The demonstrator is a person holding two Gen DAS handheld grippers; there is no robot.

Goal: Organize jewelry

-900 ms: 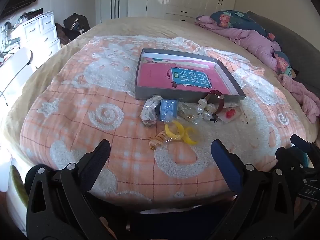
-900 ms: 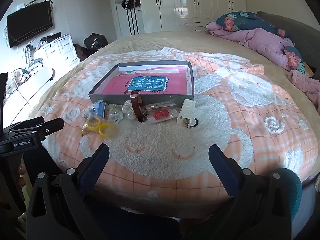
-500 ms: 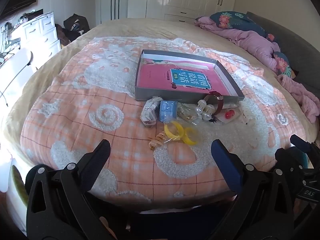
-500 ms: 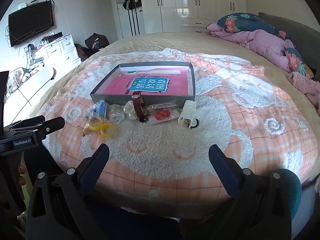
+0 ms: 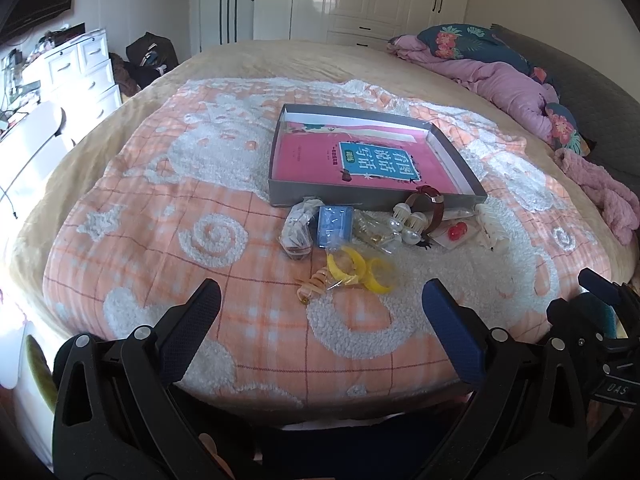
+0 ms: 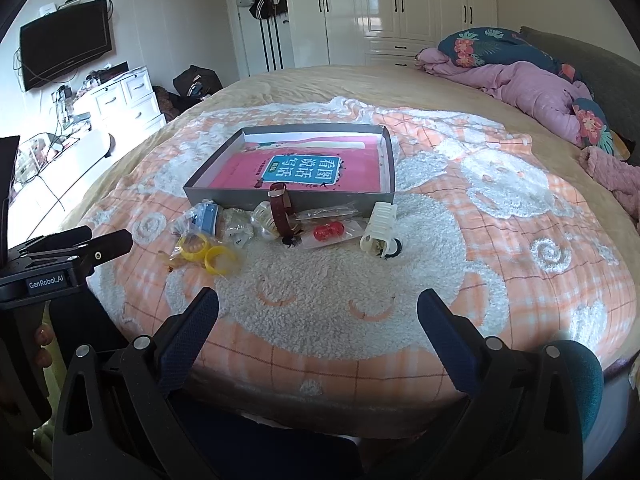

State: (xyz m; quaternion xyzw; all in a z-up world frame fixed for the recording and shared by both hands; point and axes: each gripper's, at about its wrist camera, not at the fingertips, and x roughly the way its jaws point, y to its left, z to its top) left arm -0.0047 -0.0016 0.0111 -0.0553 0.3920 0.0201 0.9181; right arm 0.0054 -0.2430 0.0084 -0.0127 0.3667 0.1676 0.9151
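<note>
Both claws spread wide and empty: our left gripper [image 5: 320,300] and right gripper [image 6: 318,308] sit at the near edge of the bed, nothing between the pads. Task looks unstarted. The grey box [image 5: 372,200] ahead of both claws holds only a pink book [image 5: 360,160]; we see no jewelry in it. Everything is piled on the blanket [image 6: 320,292] just in front of the box's near wall: yellow bangles [image 5: 360,272] closest to the left claw, straight ahead; blue packet [image 5: 334,226] and a clear bagged item [image 5: 298,228] beyond them; pearl pieces [image 5: 410,220] and a brown-strap watch [image 6: 280,210] leaning on the box wall; red beads in a bag [image 6: 329,231] and a cream hair claw [image 6: 380,230] ahead of the right claw, slightly left of centre. All of it left to move, judging by this.
</note>
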